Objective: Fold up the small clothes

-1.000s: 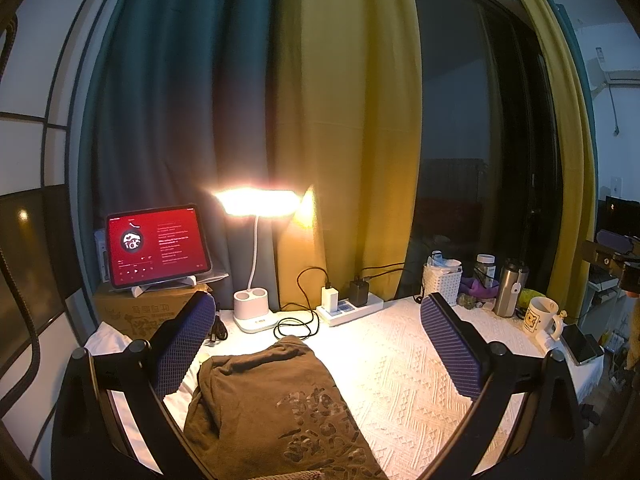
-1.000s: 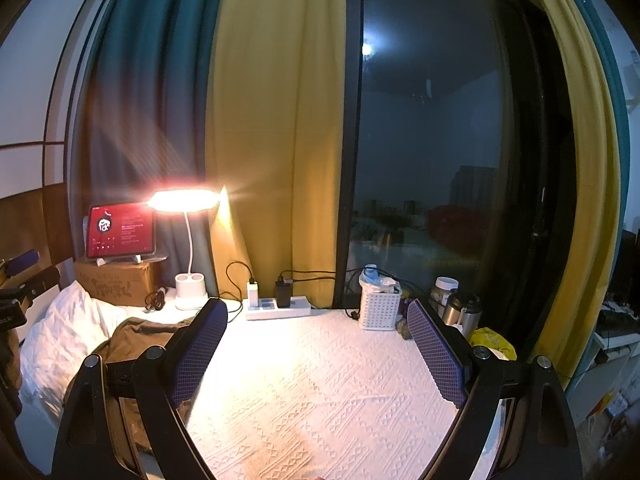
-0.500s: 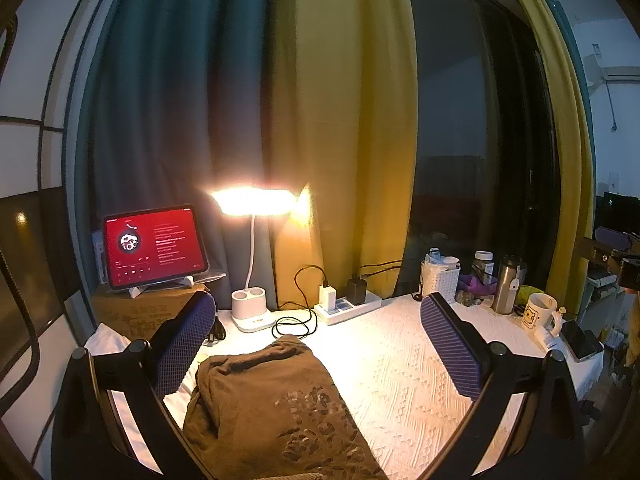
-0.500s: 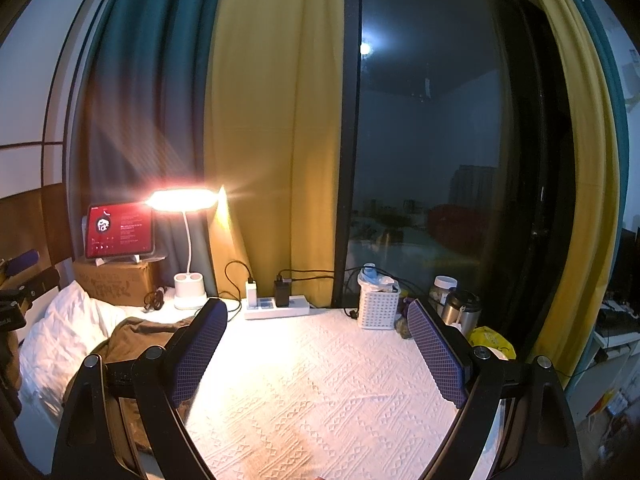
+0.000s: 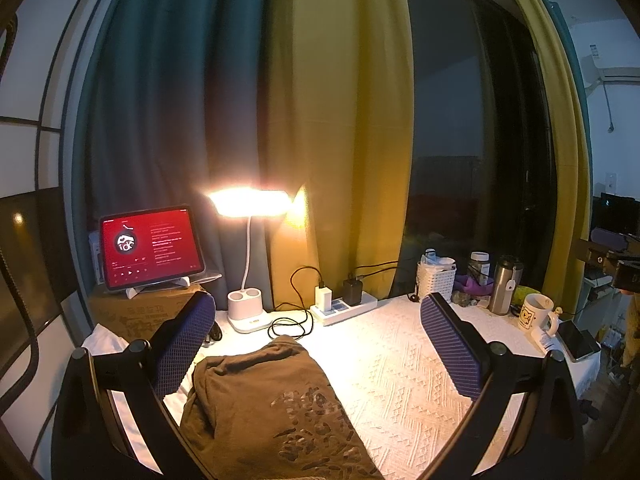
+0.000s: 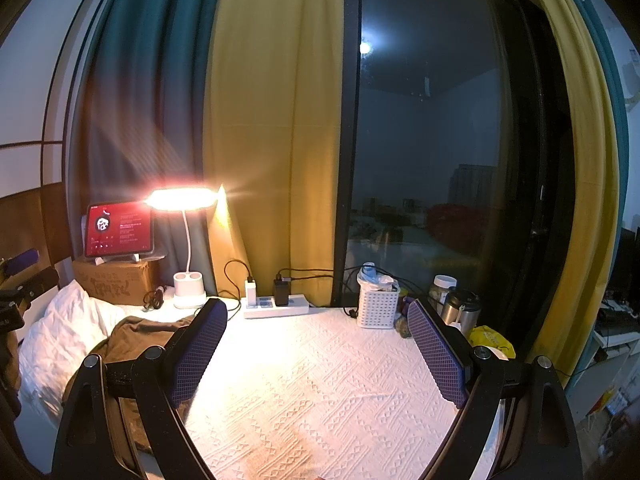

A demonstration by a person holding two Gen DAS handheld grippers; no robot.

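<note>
Two tools are up over the desk [image 6: 320,392], and I see both spread wide with nothing between their pads. My left tool [image 5: 316,344] hovers above the brown garment [image 5: 272,412], which lies rumpled on the white cloth right under and ahead of it, nearer its left finger. My right tool [image 6: 316,344] hangs over bare cloth, with the garment [image 6: 136,330] off past its left finger. Beyond both tools I see a lit lamp [image 5: 250,204], a red-screen tablet [image 5: 150,246] and a power strip [image 6: 276,306]. A mug [image 5: 536,312] sits beyond my left tool's right finger.
</note>
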